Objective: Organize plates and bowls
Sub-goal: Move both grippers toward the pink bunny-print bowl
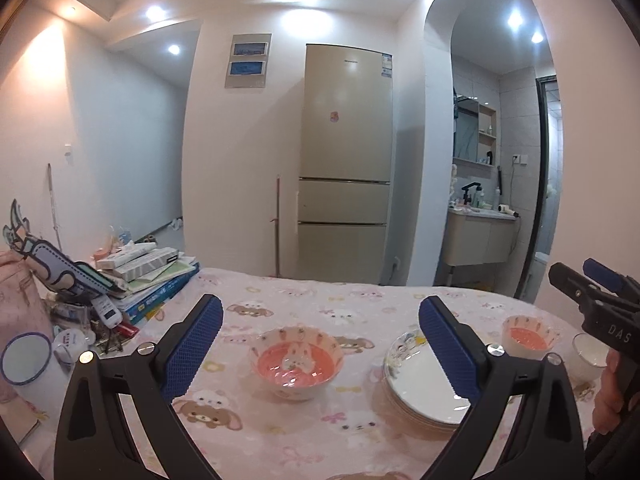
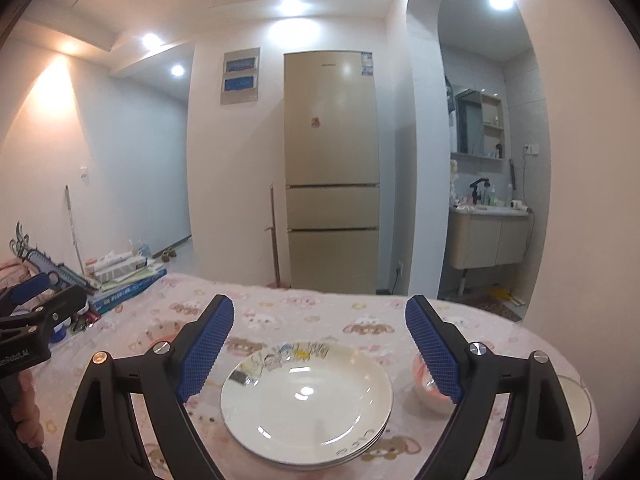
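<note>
Approaching, fingers spread: left gripper (image 1: 320, 344) faces the rabbit bowl (image 1: 296, 362), right gripper (image 2: 320, 344) the plate stack (image 2: 306, 404); grasping likely follows.

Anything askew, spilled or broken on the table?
Nothing stands out. The plates sit in a neat stack, both pink bowls stand upright and apart, with no spill or chip visible. Both hand-held grippers are open and empty.
</note>
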`<action>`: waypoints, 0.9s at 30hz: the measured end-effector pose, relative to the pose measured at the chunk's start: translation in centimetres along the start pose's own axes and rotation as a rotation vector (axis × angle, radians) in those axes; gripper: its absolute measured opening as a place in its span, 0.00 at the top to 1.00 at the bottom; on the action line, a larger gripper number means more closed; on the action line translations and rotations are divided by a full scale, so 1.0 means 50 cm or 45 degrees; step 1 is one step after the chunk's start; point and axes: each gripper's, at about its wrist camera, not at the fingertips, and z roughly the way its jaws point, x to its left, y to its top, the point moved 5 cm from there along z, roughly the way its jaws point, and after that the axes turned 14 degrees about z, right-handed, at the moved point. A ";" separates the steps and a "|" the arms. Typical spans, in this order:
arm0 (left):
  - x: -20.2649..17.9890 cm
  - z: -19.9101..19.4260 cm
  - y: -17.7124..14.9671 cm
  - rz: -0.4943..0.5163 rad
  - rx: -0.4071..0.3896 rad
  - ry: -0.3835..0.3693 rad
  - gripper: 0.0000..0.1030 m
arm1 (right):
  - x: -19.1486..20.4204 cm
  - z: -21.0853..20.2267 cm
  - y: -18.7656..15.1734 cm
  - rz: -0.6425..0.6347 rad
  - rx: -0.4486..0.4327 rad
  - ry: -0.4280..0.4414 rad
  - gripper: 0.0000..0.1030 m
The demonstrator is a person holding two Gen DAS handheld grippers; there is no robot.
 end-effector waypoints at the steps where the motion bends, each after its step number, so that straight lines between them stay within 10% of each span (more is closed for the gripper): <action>1: -0.010 0.002 0.007 -0.003 -0.009 -0.024 0.05 | -0.007 -0.004 0.010 0.006 -0.022 -0.014 0.13; 13: -0.249 0.059 0.098 0.022 -0.071 -0.346 0.05 | -0.203 -0.047 0.060 0.073 -0.204 -0.378 0.13; 27: -0.444 0.181 0.131 0.128 0.051 -0.583 0.06 | -0.388 0.004 0.081 0.214 -0.066 -0.452 0.30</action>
